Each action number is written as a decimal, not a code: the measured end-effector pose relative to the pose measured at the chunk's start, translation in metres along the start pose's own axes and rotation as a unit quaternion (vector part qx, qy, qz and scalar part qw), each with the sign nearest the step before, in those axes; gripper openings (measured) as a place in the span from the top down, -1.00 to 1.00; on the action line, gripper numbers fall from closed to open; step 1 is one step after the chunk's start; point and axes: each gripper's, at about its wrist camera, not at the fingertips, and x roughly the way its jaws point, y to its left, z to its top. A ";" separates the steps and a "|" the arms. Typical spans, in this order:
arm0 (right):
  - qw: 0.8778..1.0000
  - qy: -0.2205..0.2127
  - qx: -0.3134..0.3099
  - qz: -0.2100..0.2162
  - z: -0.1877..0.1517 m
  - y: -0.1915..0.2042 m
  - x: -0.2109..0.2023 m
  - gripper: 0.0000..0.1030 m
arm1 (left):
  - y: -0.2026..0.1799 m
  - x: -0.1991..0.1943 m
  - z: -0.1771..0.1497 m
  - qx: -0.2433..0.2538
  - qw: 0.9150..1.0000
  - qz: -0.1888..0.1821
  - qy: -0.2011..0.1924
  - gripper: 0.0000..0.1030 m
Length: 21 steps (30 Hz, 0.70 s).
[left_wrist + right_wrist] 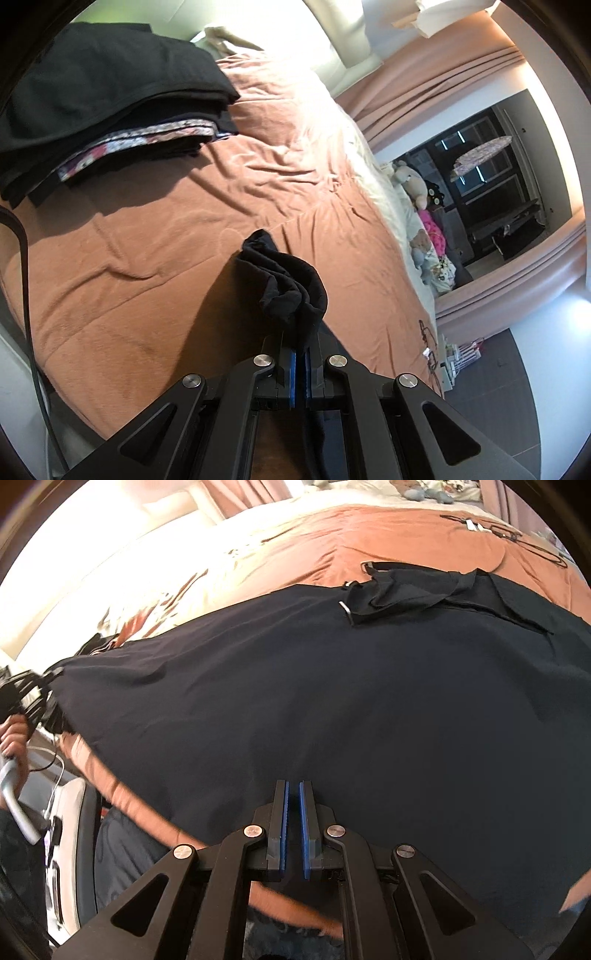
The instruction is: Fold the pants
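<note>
Black pants (314,686) lie spread wide on the orange bed cover (388,531), with the waistband and pocket at the far right (406,590). My left gripper (300,354) is shut on a bunched corner of the black pants (288,280) and holds it above the bed; it also shows at the left edge of the right wrist view (33,698), pulling the fabric taut. My right gripper (293,794) sits over the near edge of the pants, its blue pads a narrow gap apart with nothing between them.
A stack of folded dark clothes (110,110) lies on the orange bed cover (166,240) at the far left. Soft toys (421,184) sit at the far bedside by pink curtains (424,85). A cable (517,535) lies on the bed's far right.
</note>
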 end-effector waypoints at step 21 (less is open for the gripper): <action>0.997 0.006 0.061 -0.044 0.116 -0.024 0.063 0.95 | -0.052 0.009 0.017 0.018 1.000 -0.026 0.002 0.95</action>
